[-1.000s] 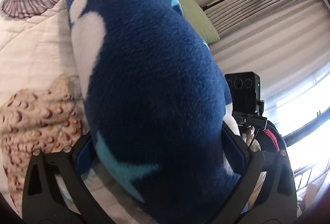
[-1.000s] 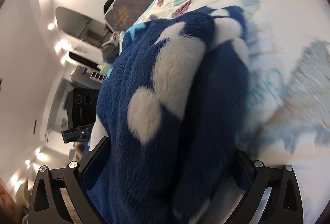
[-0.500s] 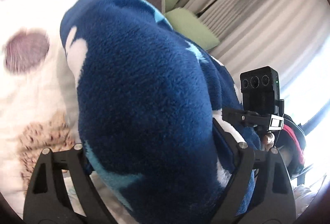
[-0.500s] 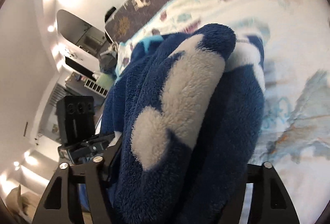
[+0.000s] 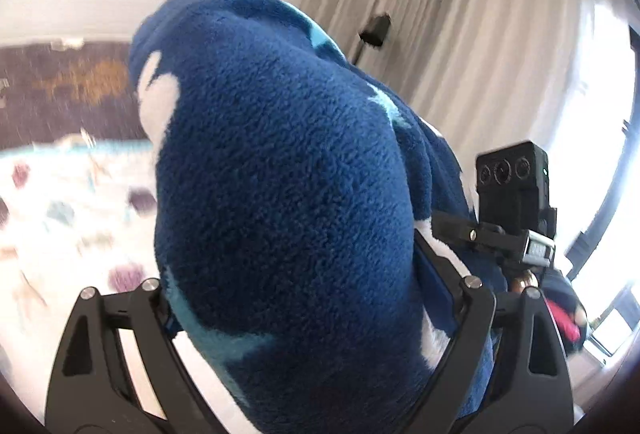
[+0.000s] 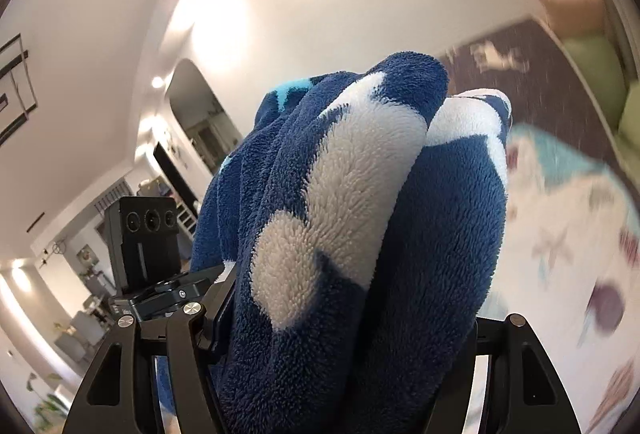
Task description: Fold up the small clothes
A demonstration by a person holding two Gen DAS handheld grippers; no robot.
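Observation:
A thick dark blue fleece garment (image 5: 280, 194) with white and light blue patches fills the left wrist view. My left gripper (image 5: 292, 298) is shut on a bunched fold of it; the fabric hides the fingertips. In the right wrist view the same fleece garment (image 6: 360, 234) bulges between the fingers of my right gripper (image 6: 340, 330), which is shut on it too. Both grippers hold it lifted above the bed. The right gripper's camera block (image 5: 512, 178) shows just right of the fleece, and the left gripper's camera block (image 6: 148, 246) shows left of it.
The bed's white quilt with shell prints (image 5: 60, 202) lies below left; it also shows in the right wrist view (image 6: 568, 234). A dark headboard (image 5: 72, 86), beige curtains (image 5: 460, 34), a black lamp (image 5: 376, 30) and a bright window (image 5: 592, 114) stand behind. Green pillows (image 6: 600, 74) lie at the right.
Both grippers have risen and tilted up with the fleece still held. The quilt has dropped low in both views, and wall, curtains and ceiling now show.

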